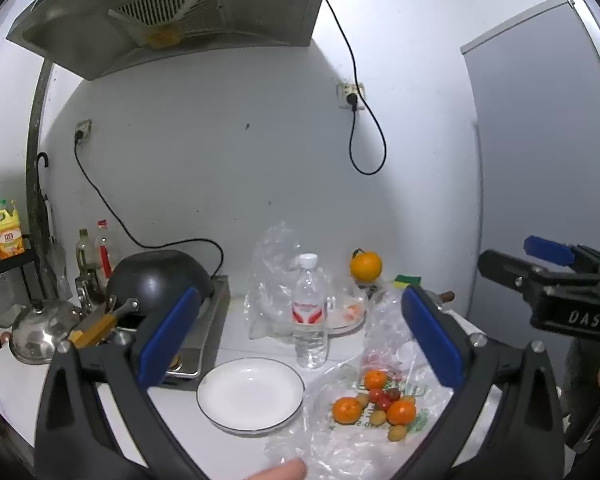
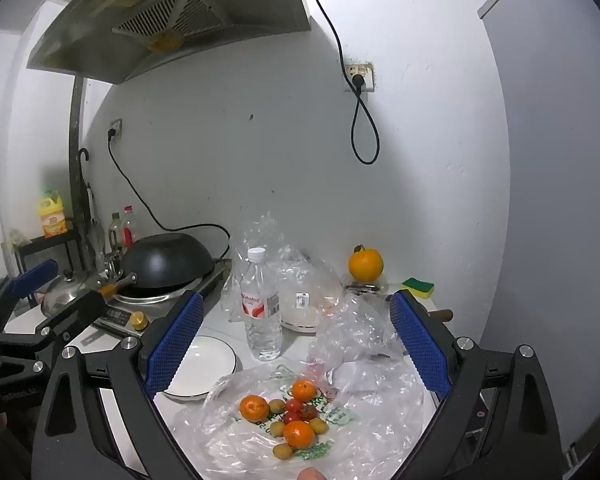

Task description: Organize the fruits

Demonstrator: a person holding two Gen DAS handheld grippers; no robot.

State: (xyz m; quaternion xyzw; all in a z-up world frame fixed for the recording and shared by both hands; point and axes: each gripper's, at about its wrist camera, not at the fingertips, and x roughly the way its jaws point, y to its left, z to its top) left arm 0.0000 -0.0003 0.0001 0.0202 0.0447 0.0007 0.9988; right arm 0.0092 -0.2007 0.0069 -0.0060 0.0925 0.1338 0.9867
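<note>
Left gripper [image 1: 300, 336]: jaws wide, empty | Right gripper [image 2: 296, 340]: jaws wide, empty | Fruit pile [image 2: 290, 414] (tangerines, cherry tomatoes, small green fruit): on flattened plastic bag [image 2: 372, 432], 3 o'clock of white plate [image 1: 250, 394] | Sponge [image 2: 419, 286]: clear only in right view.

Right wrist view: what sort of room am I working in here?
Most likely a small home kitchen: a range hood hangs over a stove holding a black wok, with a kettle and cooking oil bottles beside it.
</note>
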